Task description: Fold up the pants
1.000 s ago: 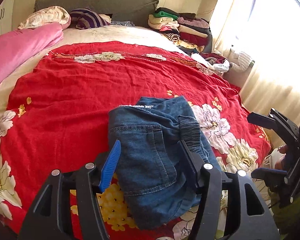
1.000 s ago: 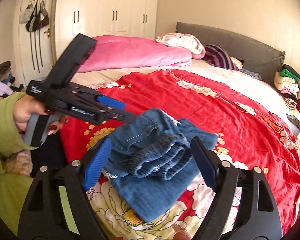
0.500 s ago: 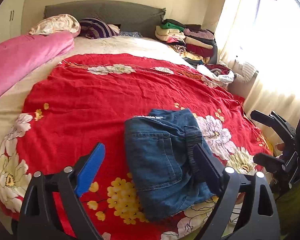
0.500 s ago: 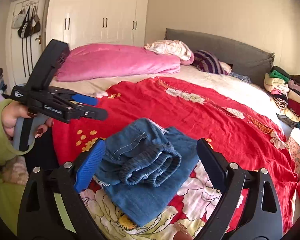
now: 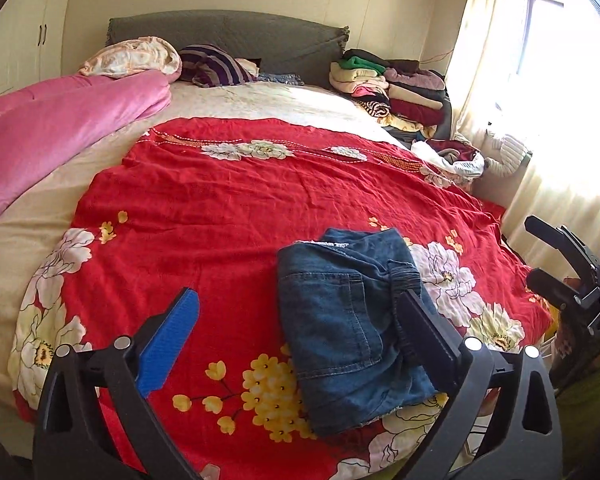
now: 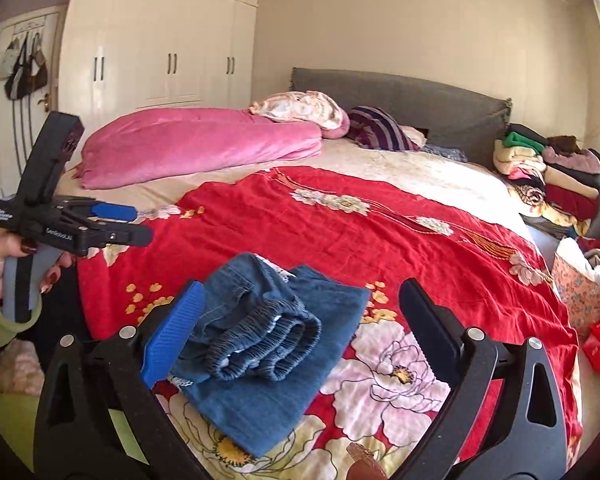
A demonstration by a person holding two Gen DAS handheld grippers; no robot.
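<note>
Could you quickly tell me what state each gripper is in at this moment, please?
Left gripper: jaws opening wide, holding nothing; the folded jeans lie free on the bed.
Right gripper: jaws opening wide, holding nothing.

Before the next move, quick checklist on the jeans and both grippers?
1. Jeans folded into a compact bundle: ok.
2. Jeans resting on the red bedspread, not hanging off the edge: ok.
3. Left gripper clear of the denim: jaws opening, nothing pinched, ok.
4. Right gripper clear: jaws opening, nothing pinched, ok.
5. Waistband tucked flat: not ok, it bulges on top.
6. Underside layers even: cannot tell.
</note>
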